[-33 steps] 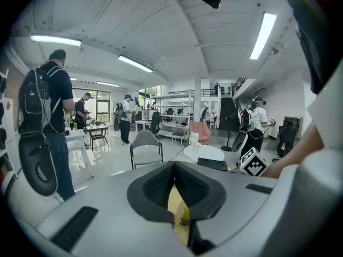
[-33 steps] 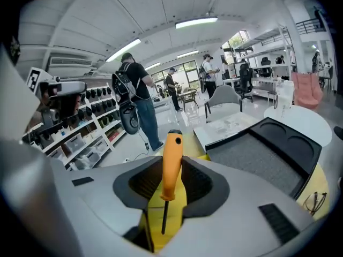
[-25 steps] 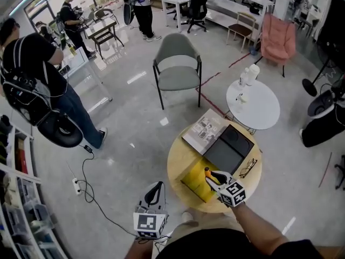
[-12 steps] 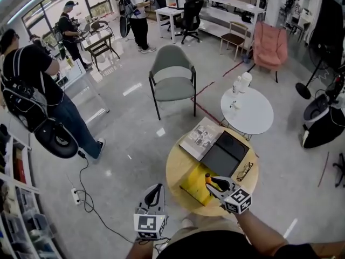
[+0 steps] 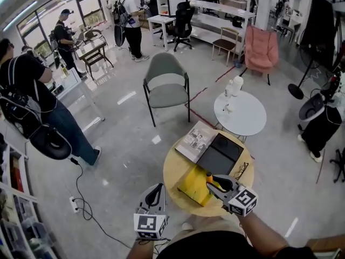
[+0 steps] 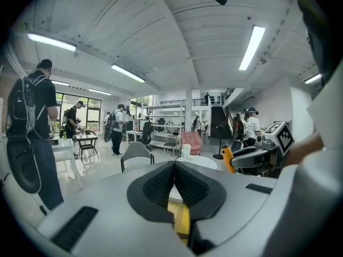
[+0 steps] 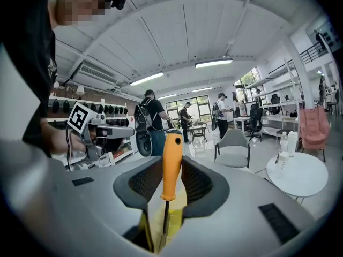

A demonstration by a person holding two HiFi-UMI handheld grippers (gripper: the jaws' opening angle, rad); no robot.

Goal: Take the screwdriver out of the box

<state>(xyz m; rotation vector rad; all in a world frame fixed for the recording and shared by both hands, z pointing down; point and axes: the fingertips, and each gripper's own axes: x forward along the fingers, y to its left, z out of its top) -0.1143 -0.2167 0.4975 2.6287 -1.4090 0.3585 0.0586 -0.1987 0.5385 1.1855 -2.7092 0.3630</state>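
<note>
While above the box (image 5: 192,188), right tool (image 5: 214,182) (on screwdriver (image 7: 171,162)) near level.

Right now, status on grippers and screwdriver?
Right gripper shut on screwdriver, handle up, over box. Left gripper shut, empty. No obstruction seen.

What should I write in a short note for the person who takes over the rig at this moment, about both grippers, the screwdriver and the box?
Left gripper: jaws together, empty, held over the floor beside the table.
Right gripper: jaws shut on the orange handle of the screwdriver, handle up, shaft down.
Yellow box: on the round wooden table, under the right gripper.
Done: screwdriver gripped and held above the box; whether its tip is clear of the box cannot be seen.
Left: carry it clear of the box, then probably set it on a bare part of the table.
</note>
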